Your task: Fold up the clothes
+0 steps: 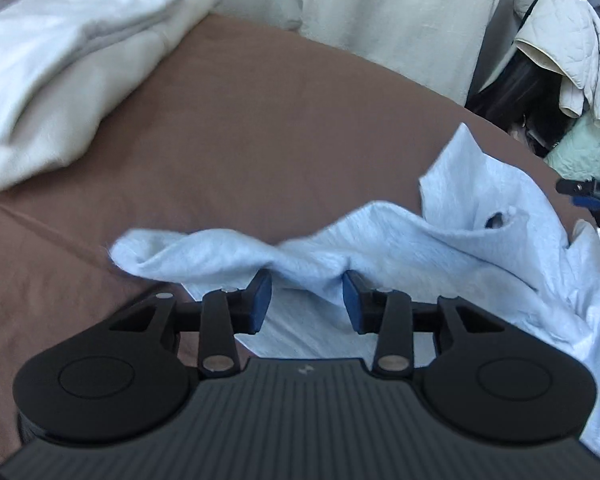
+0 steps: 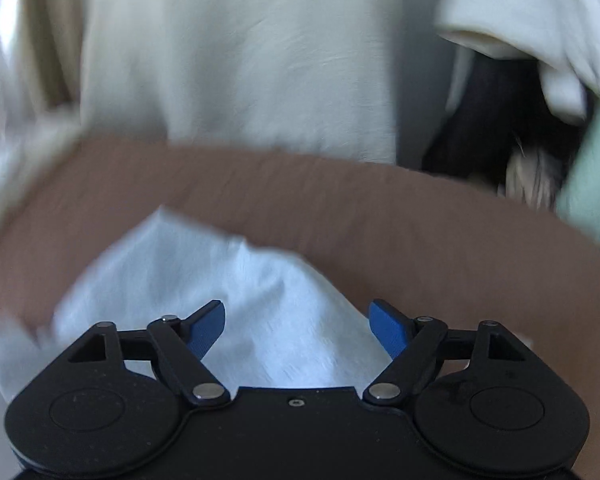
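A crumpled pale blue knit garment (image 1: 380, 248) lies on a brown fabric-covered surface (image 1: 260, 120), stretched in a loose band that runs from left to right across the view of the left gripper (image 1: 307, 300). Its long axis therefore lies crosswise to the way this gripper points. A raised fold of the cloth sits directly ahead of the blue-padded fingertips (image 1: 262, 296) and between them. The jaws stand partly apart, and the pads appear to touch or nearly touch the fold without squeezing it; whether they grip cannot be judged for sure.

Seen from the right gripper (image 2: 298, 328), which is blurred, the same pale blue garment (image 2: 204, 280) lies just ahead and mostly toward its left side, with brown surface (image 2: 340, 192) beyond. These jaws are spread wide, and nothing is held between them.

In the left view the tip of the right gripper (image 1: 588, 192) shows at the far right edge, beside the garment's right end. Judging from this, each hand is near its own end of the cloth.

A folded stack of white cloth (image 1: 68, 60) rests well ahead and to the left of the left gripper.
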`<state>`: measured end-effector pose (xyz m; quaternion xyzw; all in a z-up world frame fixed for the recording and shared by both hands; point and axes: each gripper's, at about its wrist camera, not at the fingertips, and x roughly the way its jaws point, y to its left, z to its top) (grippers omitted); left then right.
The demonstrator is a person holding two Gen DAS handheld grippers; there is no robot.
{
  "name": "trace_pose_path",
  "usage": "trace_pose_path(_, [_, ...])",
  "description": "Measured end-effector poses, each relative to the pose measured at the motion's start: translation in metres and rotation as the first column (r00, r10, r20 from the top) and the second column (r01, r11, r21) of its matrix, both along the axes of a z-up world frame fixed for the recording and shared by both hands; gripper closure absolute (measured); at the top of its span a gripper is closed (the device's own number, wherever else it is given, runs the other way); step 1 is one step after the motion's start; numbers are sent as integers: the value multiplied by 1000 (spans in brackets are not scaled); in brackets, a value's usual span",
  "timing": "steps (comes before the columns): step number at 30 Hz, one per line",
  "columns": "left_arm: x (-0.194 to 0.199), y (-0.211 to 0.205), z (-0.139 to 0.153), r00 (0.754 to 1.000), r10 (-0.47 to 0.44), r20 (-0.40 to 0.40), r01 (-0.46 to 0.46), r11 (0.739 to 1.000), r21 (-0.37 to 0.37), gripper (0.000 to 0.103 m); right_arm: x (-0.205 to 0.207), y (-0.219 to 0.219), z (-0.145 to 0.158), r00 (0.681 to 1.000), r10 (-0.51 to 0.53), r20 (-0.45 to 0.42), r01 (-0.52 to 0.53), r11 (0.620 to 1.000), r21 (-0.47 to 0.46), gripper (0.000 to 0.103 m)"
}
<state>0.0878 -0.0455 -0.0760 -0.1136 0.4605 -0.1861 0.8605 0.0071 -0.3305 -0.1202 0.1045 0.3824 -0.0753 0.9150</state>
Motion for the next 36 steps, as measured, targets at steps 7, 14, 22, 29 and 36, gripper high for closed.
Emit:
trace_pose_path(7, [10, -17, -17, 1000, -8, 20, 9, 1000, -11, 60, 19, -9, -26, 999, 26, -38, -29, 995, -99, 18])
trace_pose_path(14, [-1, -27, -12, 984, -23, 176, 13, 998, 56, 100, 32, 26, -57, 989, 122, -82, -136, 971, -198, 99])
trace_pose_path(22, [-32, -45, 33, 911, -64, 407, 12, 991, 131, 101, -25, 14, 25, 983, -68, 168, 116, 947, -299, 101])
trace_pose_path(29, [-19, -52, 11, 925, -99, 368, 18, 976, 217, 101, -40, 3, 12, 986, -107, 130, 138, 955, -261, 101])
trace_pose_path(36, [10, -60, 26, 885, -104, 453, 14, 980, 197, 101, -24, -23, 24, 930, -218, 298, 279, 943, -181, 101])
